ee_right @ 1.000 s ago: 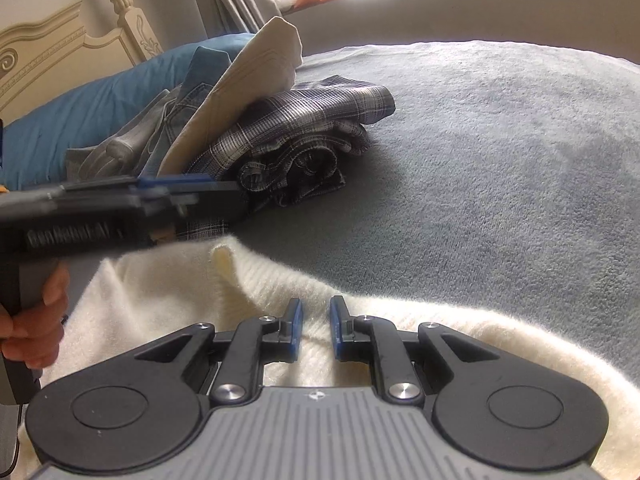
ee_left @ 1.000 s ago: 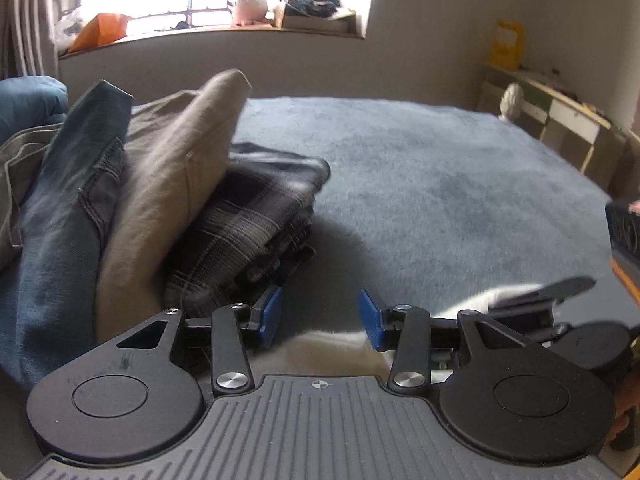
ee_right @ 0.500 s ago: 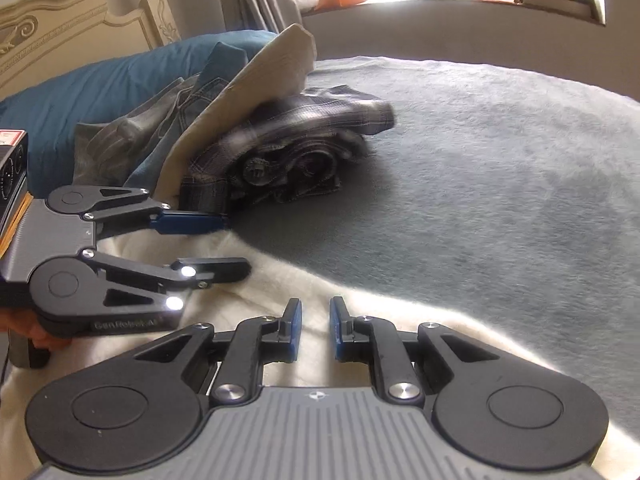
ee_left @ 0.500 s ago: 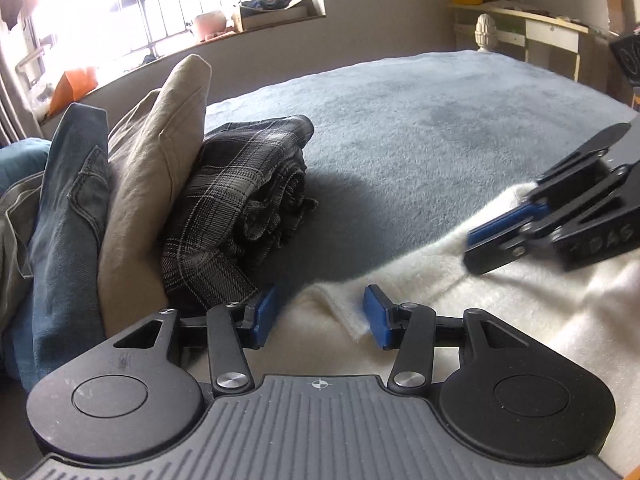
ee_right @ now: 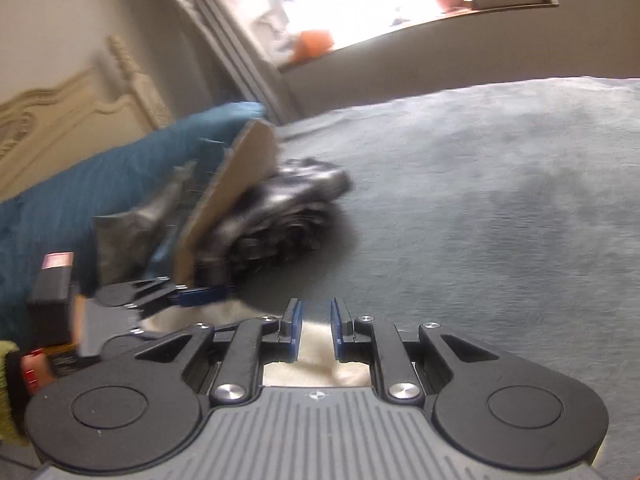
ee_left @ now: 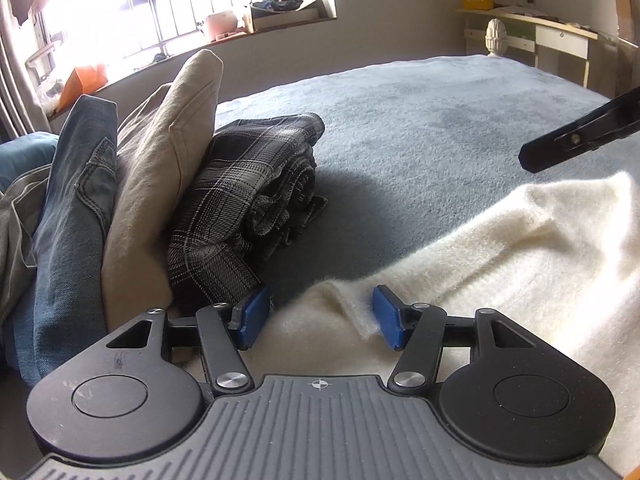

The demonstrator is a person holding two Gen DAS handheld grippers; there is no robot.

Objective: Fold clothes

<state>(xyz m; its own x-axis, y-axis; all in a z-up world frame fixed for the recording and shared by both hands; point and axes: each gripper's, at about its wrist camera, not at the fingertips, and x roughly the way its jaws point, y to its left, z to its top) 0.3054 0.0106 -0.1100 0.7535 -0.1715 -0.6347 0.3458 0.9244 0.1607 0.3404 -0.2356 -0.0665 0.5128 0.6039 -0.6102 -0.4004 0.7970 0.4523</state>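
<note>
Over the cream sweater [ee_left: 500, 264], left hand-held gripper [ee_left: 320, 316] opening.

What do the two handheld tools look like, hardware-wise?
Both match: left tool and right tool have blue pads on black linkage fingers with silver pivot screws, round black side discs and a ribbed grey body bearing a small crosshair mark. A green cuff shows at the left hand.
</note>
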